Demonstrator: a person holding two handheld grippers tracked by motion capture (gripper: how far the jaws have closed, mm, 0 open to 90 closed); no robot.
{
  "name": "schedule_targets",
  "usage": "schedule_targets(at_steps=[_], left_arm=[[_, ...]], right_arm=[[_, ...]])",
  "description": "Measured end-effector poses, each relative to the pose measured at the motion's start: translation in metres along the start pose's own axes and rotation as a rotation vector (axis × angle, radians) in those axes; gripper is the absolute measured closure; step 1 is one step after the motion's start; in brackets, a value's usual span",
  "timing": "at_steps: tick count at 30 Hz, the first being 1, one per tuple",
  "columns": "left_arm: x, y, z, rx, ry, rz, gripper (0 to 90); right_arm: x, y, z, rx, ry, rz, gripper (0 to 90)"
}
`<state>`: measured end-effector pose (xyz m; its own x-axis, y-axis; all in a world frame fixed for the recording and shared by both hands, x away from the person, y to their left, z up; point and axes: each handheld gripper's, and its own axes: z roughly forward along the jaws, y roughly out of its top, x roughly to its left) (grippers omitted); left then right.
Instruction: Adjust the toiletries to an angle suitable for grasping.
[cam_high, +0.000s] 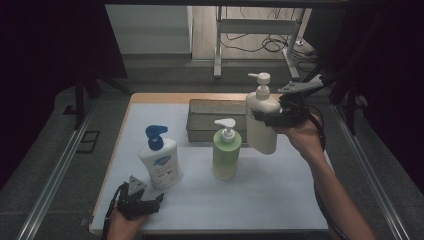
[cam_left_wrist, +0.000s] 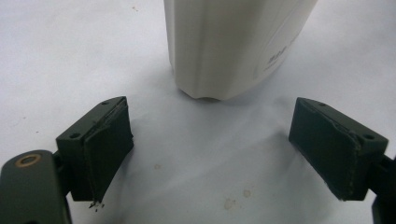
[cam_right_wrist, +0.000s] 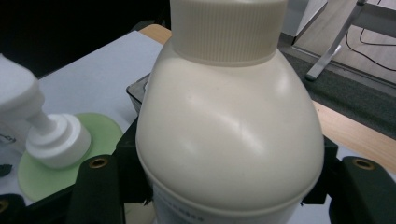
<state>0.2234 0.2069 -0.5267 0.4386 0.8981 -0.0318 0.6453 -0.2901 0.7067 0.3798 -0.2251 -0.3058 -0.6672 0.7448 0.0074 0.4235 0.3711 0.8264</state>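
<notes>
Our right gripper (cam_high: 263, 116) clamped the cream pump bottle (cam_high: 261, 120) around its upper body, holding it clear above the tabletop (cam_high: 280, 195), just beside the green bottle (cam_high: 226, 152). Our left gripper (cam_high: 149, 200) rested wide open, empty, near the blue-pump bottle (cam_high: 160, 160).

Left hand-held gripper (cam_left_wrist: 210, 154) agape, low

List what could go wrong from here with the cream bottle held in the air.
1. The right gripper clamps the smooth, rounded cream bottle high on its body, clear of the table; it might slip or swing.
2. The green bottle stands just below and beside it; a low pass could topple it.
3. The grey box behind is close; lowering carelessly might knock its rim.
</notes>
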Motion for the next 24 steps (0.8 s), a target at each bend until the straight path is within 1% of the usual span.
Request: schedule_targets(at_steps=[9, 10, 24], left_arm=[[0.000, 0.000, 0.000, 0.000, 0.001, 0.000, 12.8], [0.000, 0.000, 0.000, 0.000, 0.000, 0.000, 12.8], [0.000, 0.000, 0.000, -0.001, 0.001, 0.000, 12.8]], right_arm=[[-0.001, 0.015, 0.018, -0.012, -0.004, -0.004, 36.4], [-0.001, 0.018, 0.022, -0.013, -0.009, -0.002, 36.4], [-0.004, 0.033, 0.044, -0.024, -0.016, -0.012, 36.5]])
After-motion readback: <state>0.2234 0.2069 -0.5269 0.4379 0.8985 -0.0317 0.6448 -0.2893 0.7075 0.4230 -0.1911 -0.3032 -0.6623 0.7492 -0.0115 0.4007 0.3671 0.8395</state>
